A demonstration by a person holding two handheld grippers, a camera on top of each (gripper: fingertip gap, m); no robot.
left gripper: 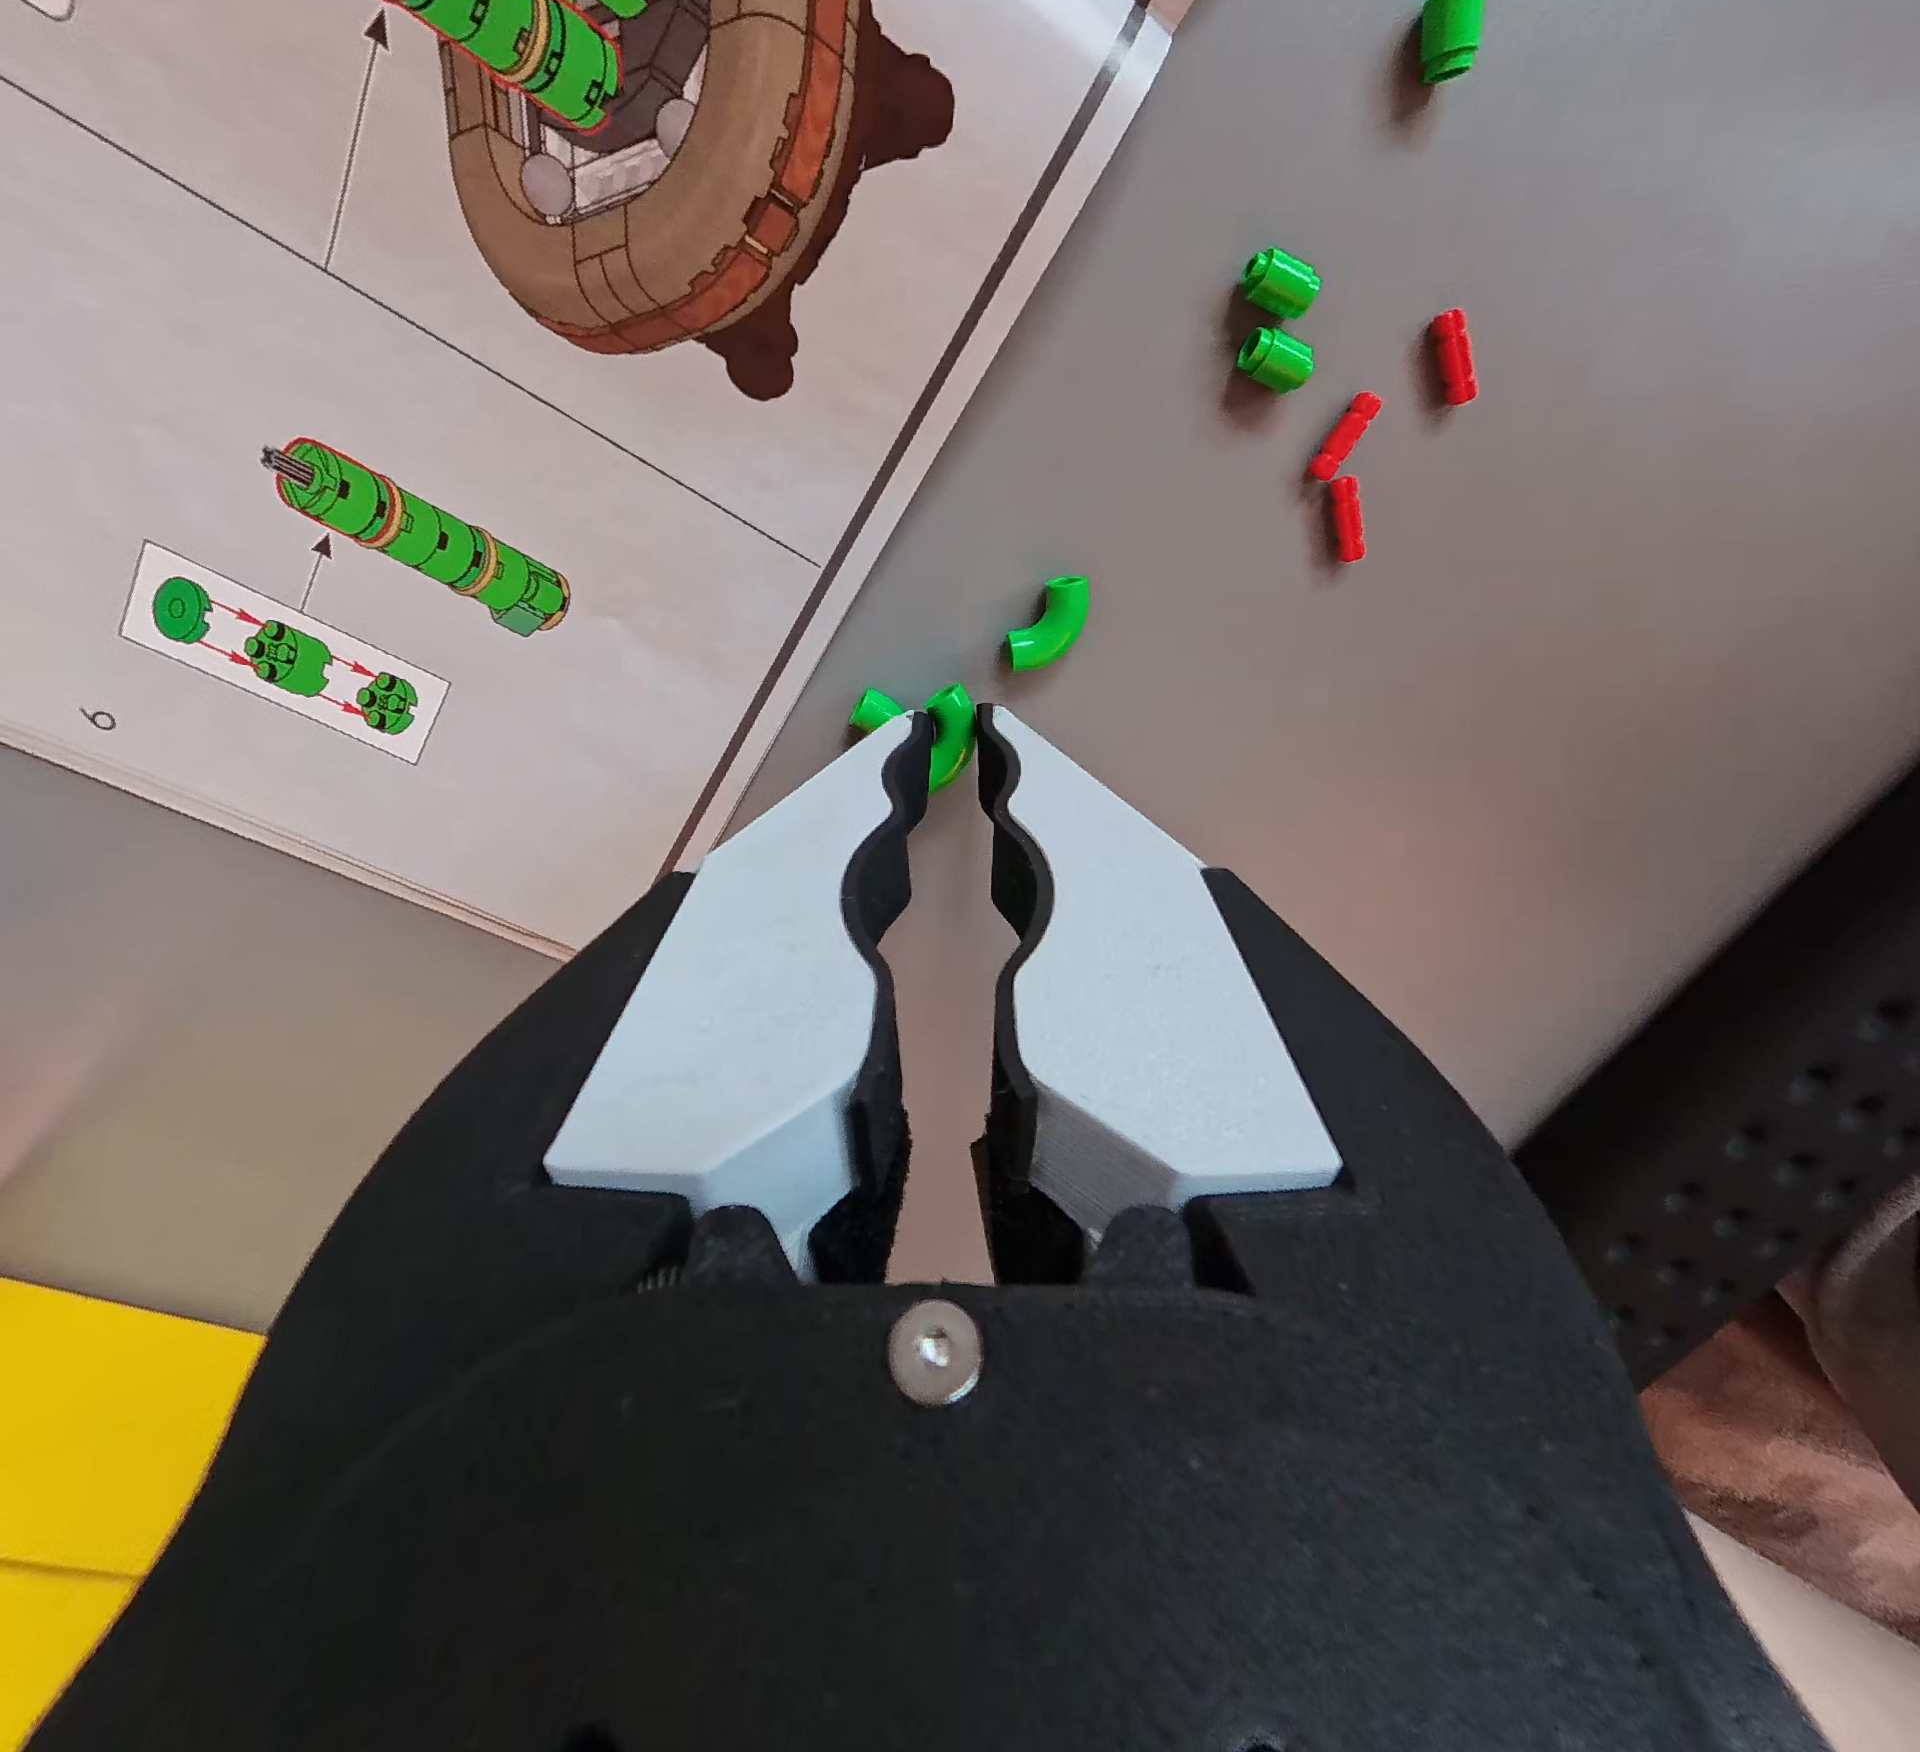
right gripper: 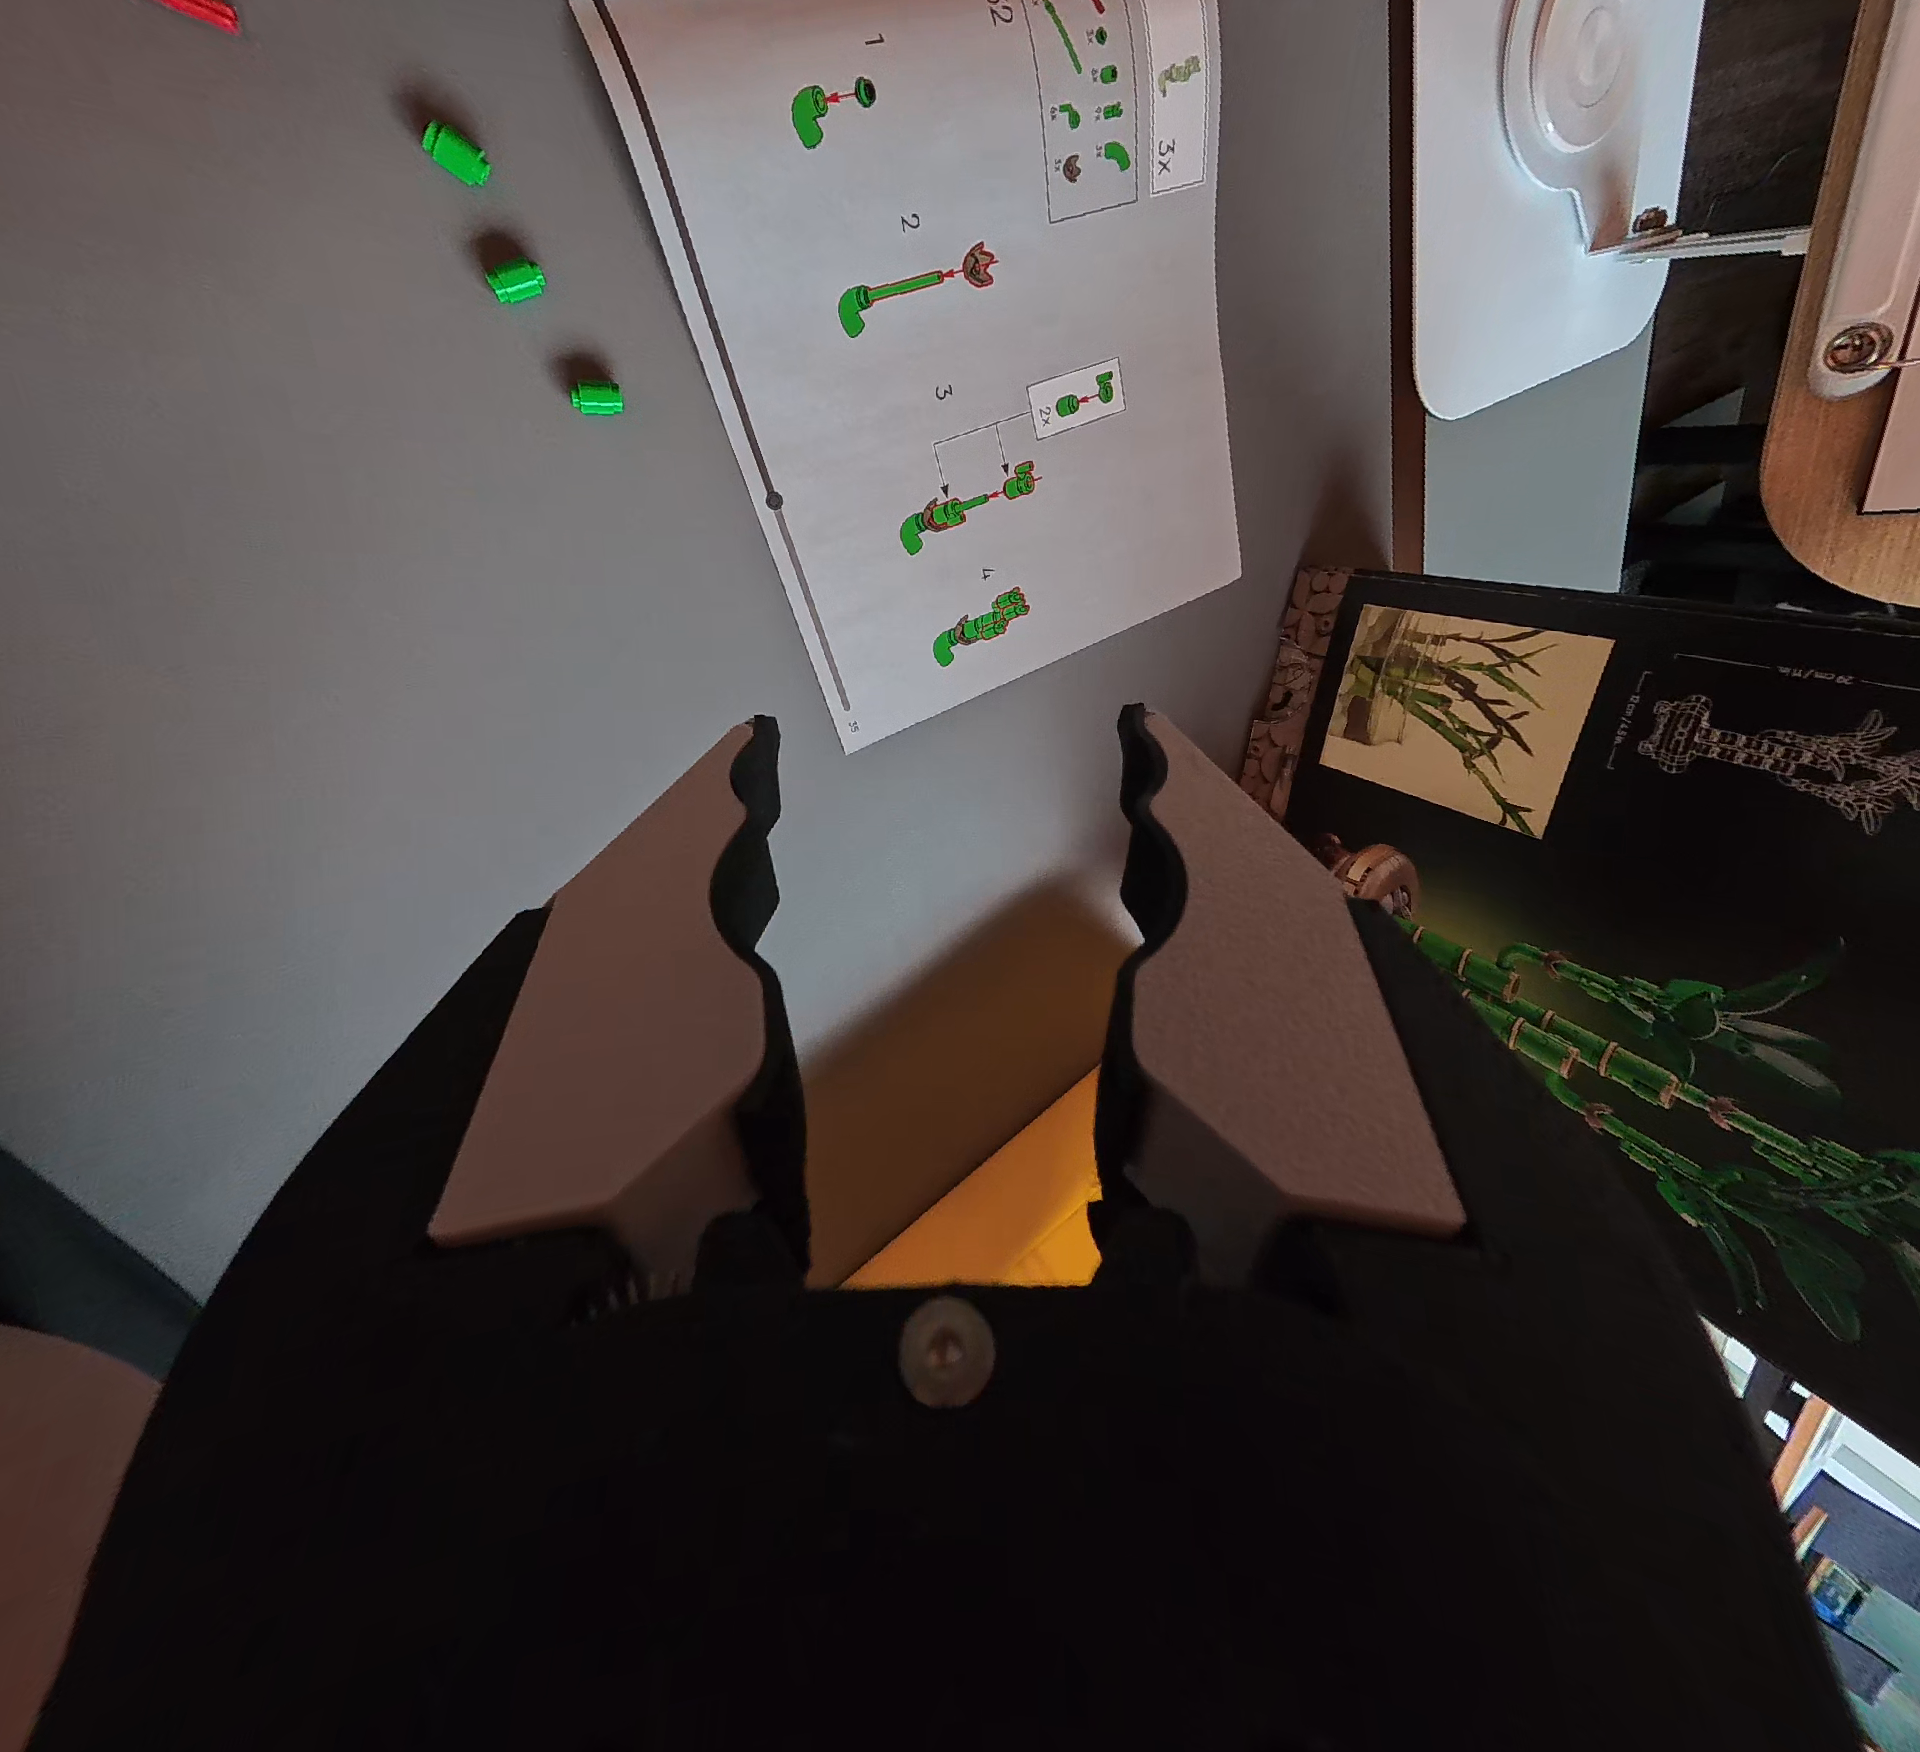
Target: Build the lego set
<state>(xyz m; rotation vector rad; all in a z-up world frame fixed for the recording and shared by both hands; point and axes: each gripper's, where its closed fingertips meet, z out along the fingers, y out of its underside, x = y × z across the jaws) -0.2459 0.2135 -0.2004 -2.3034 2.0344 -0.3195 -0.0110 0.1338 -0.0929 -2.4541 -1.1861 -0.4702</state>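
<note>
The left gripper (left gripper: pixel 951 734) pinches a green elbow piece (left gripper: pixel 951 746) at its tips, low on the grey tabletop (left gripper: pixel 1455 767); the right gripper (right gripper: pixel 945 726) hangs spread wide, holding nothing. Beyond — red pins (left gripper: pixel 1347 435), green round bricks (left gripper: pixel 1278 320), open instruction booklet (left gripper: pixel 416 352).

Black claw (left gripper: pixel 948 726) bodies, pale wavy-edged fingers (left gripper: pixel 748 996), silver screw (left gripper: pixel 935 1351).

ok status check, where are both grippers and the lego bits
Left gripper nearly closed around a small green curved elbow piece on the grey table. Right gripper open, empty, near the open instruction booklet. Second green elbow close by.
</note>
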